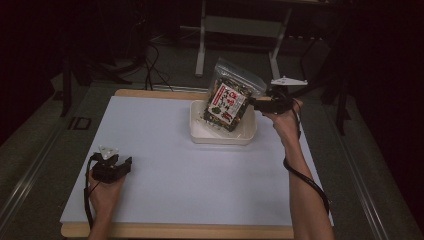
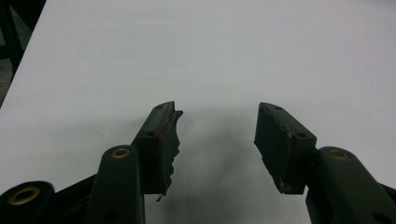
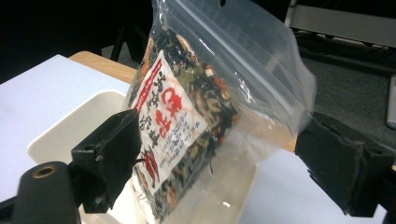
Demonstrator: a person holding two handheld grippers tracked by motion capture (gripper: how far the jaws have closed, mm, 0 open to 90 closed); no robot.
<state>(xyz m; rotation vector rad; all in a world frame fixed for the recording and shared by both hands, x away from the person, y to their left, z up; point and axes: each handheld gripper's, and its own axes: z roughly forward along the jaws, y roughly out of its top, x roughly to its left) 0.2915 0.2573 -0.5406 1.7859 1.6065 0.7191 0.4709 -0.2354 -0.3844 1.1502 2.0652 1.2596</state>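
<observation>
right claw (image 1: 256, 102) wide, white table (image 1: 165, 150), dark room

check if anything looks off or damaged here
The snack bag stands tilted in the white tray, leaning over its far rim. The left gripper has torn, ragged padding on its left pad. Nothing is spilled.

1. We're looking at a lab or test room, not a home: a dim space with one lit work table (image 1: 165, 200).
2. The table has a plain white top and wooden edging, bare like a test bench.
3. Behind it we see the metal legs of a white stand (image 1: 202, 45) and loose cables (image 1: 150, 65) trailing over grey floor (image 1: 30, 145).
</observation>
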